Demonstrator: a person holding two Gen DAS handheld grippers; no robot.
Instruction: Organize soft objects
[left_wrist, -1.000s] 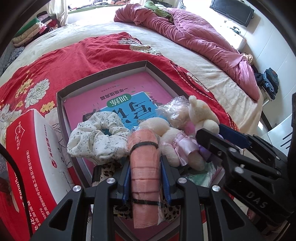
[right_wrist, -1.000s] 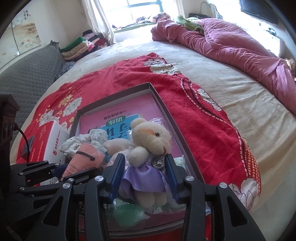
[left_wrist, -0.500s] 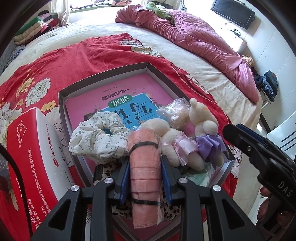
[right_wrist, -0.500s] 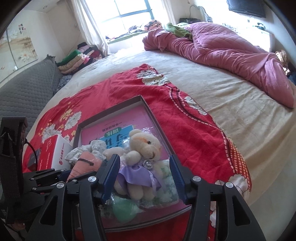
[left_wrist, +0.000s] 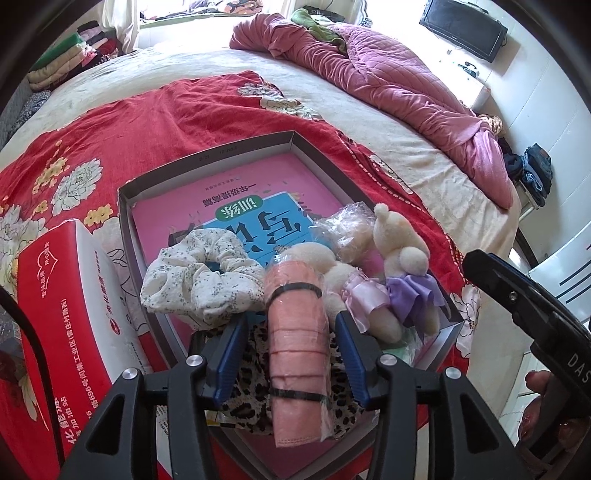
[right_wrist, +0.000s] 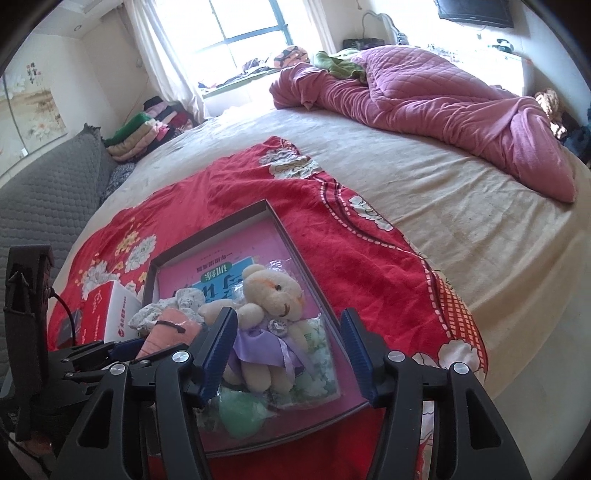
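Shallow grey box (left_wrist: 207, 162) lay on a red floral blanket (left_wrist: 147, 122) spread over the bed (right_wrist: 461, 229); a pink-and-blue booklet (left_wrist: 258, 192) lined the box floor, and the soft things sat heaped at its near end.

Left gripper (left_wrist: 291, 354) pointed steeply down over the box; its fingers (left_wrist: 231, 354) had just been opening and stood apart on either side of the rolled pink cloth (left_wrist: 297, 343), a gap visible on each side, pads not pressing; the roll, bound with two black bands, lay on a leopard-print piece (left_wrist: 251, 384) inside the box.

White floral scrunchie (left_wrist: 199, 273) rested just left of the roll, partly on the booklet; a plush with a pink ribbon (left_wrist: 354, 291) sat just right of it, touching the bear in the purple dress (left_wrist: 402, 266); a crinkled clear bag (left_wrist: 347, 229) lay behind them.

Right gripper (right_wrist: 288, 350) hung above the near right of the box; its fingers (right_wrist: 354, 350) had just been widening and stood clear of the bear (right_wrist: 269, 295), which lay between them on a clear packet with green contents (right_wrist: 240, 410); nothing gripped.

Red-and-white carton (left_wrist: 62, 332) stood outside the box on its left, close against the wall; a rumpled pink quilt (right_wrist: 424, 96) lay at the far side of the bed; folded clothes (right_wrist: 147, 133) were stacked by the window.
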